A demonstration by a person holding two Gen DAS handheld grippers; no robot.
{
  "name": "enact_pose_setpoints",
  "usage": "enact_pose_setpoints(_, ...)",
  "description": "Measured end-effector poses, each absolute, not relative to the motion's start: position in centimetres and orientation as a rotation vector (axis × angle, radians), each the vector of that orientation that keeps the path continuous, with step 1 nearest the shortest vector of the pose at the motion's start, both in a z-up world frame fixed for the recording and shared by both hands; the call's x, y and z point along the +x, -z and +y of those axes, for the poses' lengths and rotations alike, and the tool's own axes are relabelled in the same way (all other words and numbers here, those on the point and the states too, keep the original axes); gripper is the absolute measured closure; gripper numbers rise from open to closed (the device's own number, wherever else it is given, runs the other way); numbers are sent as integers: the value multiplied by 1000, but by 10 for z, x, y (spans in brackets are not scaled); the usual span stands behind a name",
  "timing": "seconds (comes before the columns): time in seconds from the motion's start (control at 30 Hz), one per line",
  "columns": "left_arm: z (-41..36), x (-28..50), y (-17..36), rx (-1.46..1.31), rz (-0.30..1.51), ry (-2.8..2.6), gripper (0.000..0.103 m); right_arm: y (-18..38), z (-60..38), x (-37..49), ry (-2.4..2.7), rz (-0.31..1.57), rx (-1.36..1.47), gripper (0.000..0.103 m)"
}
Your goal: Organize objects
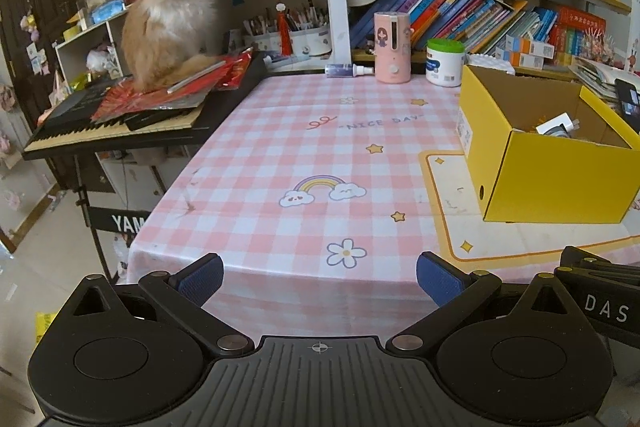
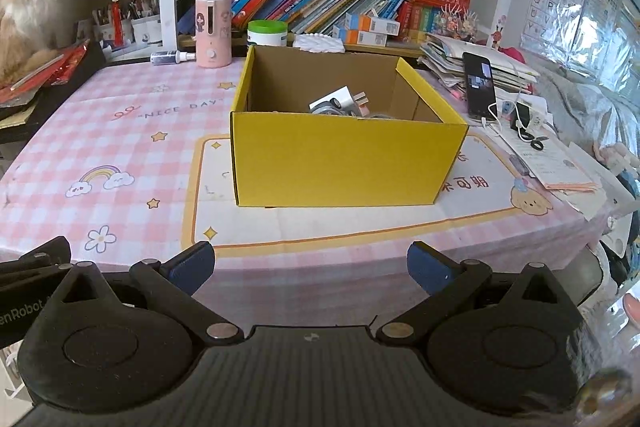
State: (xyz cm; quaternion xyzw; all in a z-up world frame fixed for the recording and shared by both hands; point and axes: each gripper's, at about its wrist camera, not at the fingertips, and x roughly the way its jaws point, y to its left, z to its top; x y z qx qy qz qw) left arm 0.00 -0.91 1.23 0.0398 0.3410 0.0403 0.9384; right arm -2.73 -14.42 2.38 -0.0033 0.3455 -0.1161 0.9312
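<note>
Since the yellow box (image 2: pixel 348 163) is sitting open-topped on the cream mat (image 2: pixel 208 187) toward the right of the desk (image 1: pixel 288 147), it is serving as the collecting bin, and a white plug adapter (image 2: pixel 340 99) is already lying inside it among other small things too hidden to name. Made of corrugated card, the box is probably going to feel light and fairly stiff, though its thin walls would buckle under a hard pinch; taking it by a top rim, or pushing it along the cloth, looks safer than squeezing a side.

Loose items are standing along the back edge of the desk. A small spray bottle (image 1: pixel 348 70) is lying on its side just beside the pink cylinder (image 1: pixel 393 47), and a white jar with a green lid (image 1: pixel 445 63) is standing next to that. Lying flat, the bottle is likely to roll and its smooth plastic to slip, so gripping across its middle seems best. Tall and smooth, the pink cylinder is looking easy to tip, and a low grip on its body would suit it.

Both pairs of tongs are hovering at the near edge of the desk. Left tongs (image 1: pixel 320 279) are spread wide, holding and touching nothing. Right tongs (image 2: pixel 310 267) are likewise gaping wide and empty, facing the box. A fluffy cat (image 1: pixel 168 23) is sitting on the keyboard (image 1: pixel 112 131) to the left.
</note>
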Motion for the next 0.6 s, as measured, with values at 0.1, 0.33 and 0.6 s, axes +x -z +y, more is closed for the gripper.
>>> enact_pose_setpoints(0.1, -8, 0, -13, 72, 702, -83, 0, -23, -144, -28, 238, 708, -7, 0)
enact_pose_setpoints(0.33, -7, -1, -13, 68, 703, -80, 0, -23, -143, -28, 241, 707, -14, 0)
enact_pose_setpoints(0.6, -8, -1, -13, 68, 711, -87, 0, -19, -141, -29, 244, 718, -16, 0)
